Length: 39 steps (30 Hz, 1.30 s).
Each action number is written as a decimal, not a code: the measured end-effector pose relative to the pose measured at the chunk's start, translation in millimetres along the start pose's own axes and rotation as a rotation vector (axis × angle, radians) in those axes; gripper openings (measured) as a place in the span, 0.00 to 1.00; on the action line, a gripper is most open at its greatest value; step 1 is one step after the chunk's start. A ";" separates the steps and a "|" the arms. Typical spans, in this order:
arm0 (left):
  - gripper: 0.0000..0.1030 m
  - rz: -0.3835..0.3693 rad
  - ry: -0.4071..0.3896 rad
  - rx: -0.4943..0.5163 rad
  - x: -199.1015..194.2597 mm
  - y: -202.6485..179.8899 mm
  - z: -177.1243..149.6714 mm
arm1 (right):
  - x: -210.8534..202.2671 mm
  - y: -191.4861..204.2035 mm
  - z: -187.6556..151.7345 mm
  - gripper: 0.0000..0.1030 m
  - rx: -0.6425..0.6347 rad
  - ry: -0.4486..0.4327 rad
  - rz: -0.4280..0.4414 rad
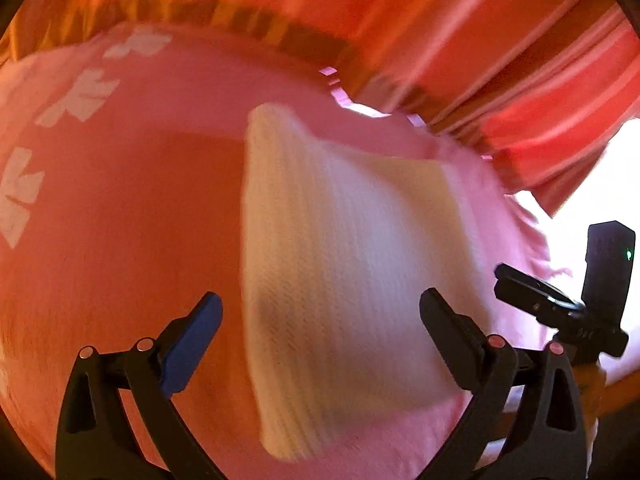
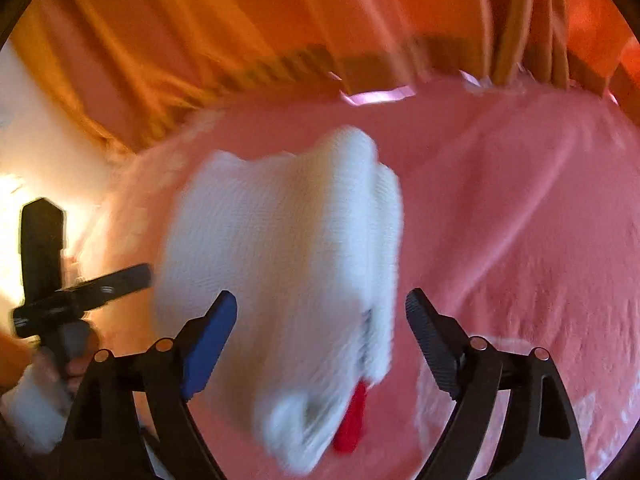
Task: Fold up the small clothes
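Left wrist: left gripper (image 1: 320,316) spread wide, empty, above white knit garment (image 1: 340,272) at frame centre on pink cloth (image 1: 120,220). Right wrist: right gripper (image 2: 322,316) wide too, garment centre-left; best pinching one edge, not the bulk.

Left wrist view: aimed down along the left gripper (image 1: 320,312), close over the white knitted garment (image 1: 344,264).
Right wrist view: likewise close, past the right gripper (image 2: 322,312).
Shared: garment, pink cloth (image 1: 120,208), orange curtain (image 1: 360,8) at 12 o'clock.
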<state>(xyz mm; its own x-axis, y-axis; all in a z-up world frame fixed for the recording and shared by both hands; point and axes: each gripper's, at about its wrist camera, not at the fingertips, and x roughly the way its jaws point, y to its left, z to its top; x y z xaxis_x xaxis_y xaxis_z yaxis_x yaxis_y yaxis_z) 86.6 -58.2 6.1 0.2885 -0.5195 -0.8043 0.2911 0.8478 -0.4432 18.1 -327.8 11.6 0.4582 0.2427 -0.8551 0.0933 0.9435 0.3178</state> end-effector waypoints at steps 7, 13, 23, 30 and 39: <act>0.94 -0.007 0.096 -0.036 37.9 14.7 0.3 | 62.6 -36.7 -15.9 0.84 0.206 0.150 0.130; 0.52 -0.109 0.101 -0.011 43.4 7.7 3.2 | 45.3 -38.5 -18.9 0.33 0.220 0.084 0.215; 0.48 -0.266 -0.045 0.173 -21.4 -80.6 18.2 | -84.2 -55.0 -20.4 0.34 0.167 -0.219 0.173; 0.61 0.096 -0.049 0.287 45.0 -80.9 -10.7 | -43.8 -98.2 -27.2 0.46 0.236 -0.123 -0.130; 0.74 0.280 -0.133 0.419 34.1 -102.6 -24.9 | -42.8 -38.1 -34.7 0.06 0.017 -0.050 -0.010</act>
<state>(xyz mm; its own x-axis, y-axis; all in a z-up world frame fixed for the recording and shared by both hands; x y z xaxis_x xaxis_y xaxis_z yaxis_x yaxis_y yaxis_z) 43.8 -160.3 14.3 0.5132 -0.3108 -0.8000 0.5185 0.8551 0.0004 -35.8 -366.3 21.8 0.5006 0.2218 -0.8368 0.1126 0.9417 0.3169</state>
